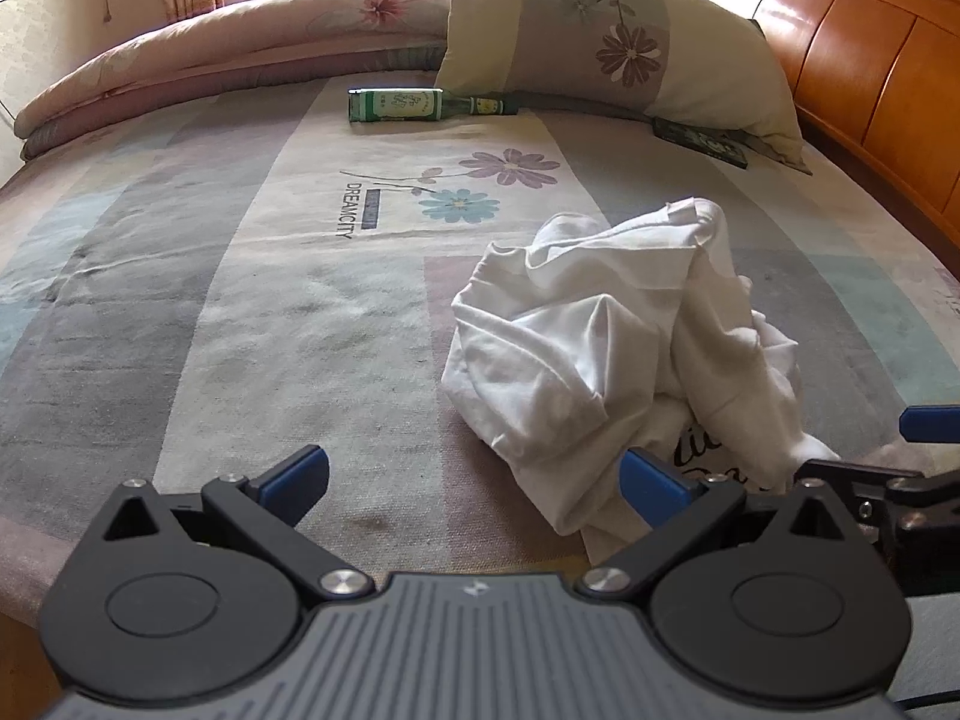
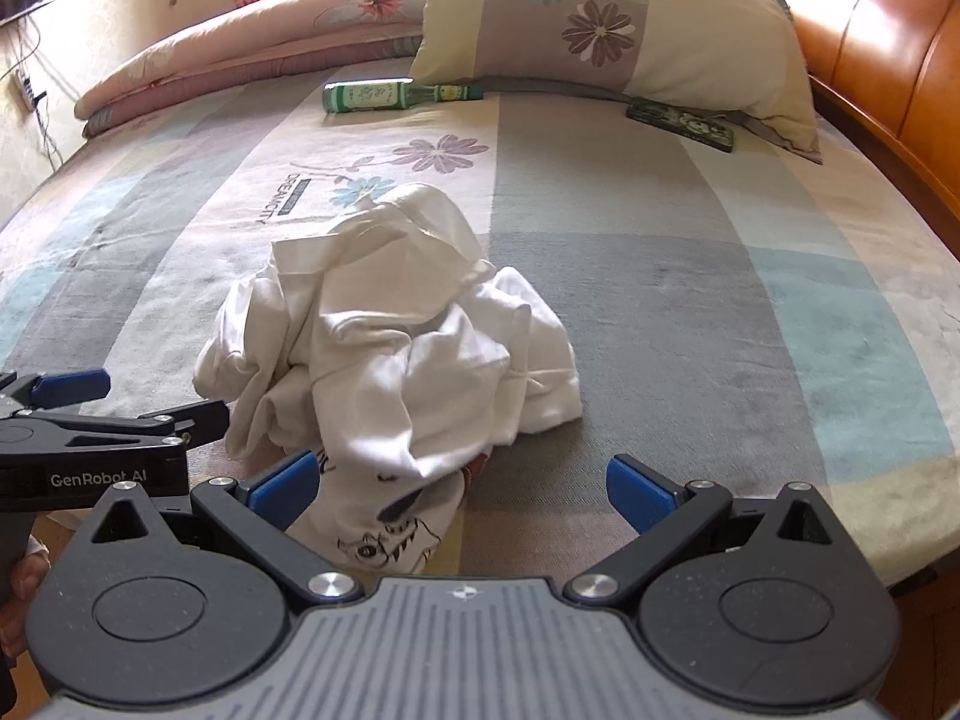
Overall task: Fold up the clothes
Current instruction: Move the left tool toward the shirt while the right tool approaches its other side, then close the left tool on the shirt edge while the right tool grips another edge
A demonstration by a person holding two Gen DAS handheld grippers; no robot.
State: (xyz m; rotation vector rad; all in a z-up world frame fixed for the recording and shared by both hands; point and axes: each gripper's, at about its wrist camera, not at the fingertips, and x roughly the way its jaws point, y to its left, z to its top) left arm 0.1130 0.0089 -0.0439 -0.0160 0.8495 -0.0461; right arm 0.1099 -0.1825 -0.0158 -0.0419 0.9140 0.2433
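A crumpled white garment [image 1: 606,348] lies in a heap on the bed near its front edge; it also shows in the right wrist view [image 2: 396,354], with a black cartoon print on its near part. My left gripper [image 1: 474,486] is open and empty, just in front and left of the heap; its right finger is close to the cloth. My right gripper [image 2: 462,489] is open and empty, with the printed near edge of the garment lying between its fingers. The left gripper also shows at the left in the right wrist view [image 2: 90,420].
The bed sheet [image 1: 240,300] is patterned with flowers. A green glass bottle [image 1: 414,105] lies at the back by a large pillow [image 1: 606,42]. A dark phone [image 1: 702,141] lies under the pillow's edge. A rolled quilt [image 1: 210,42] lies back left. A wooden headboard [image 1: 870,60] runs on the right.
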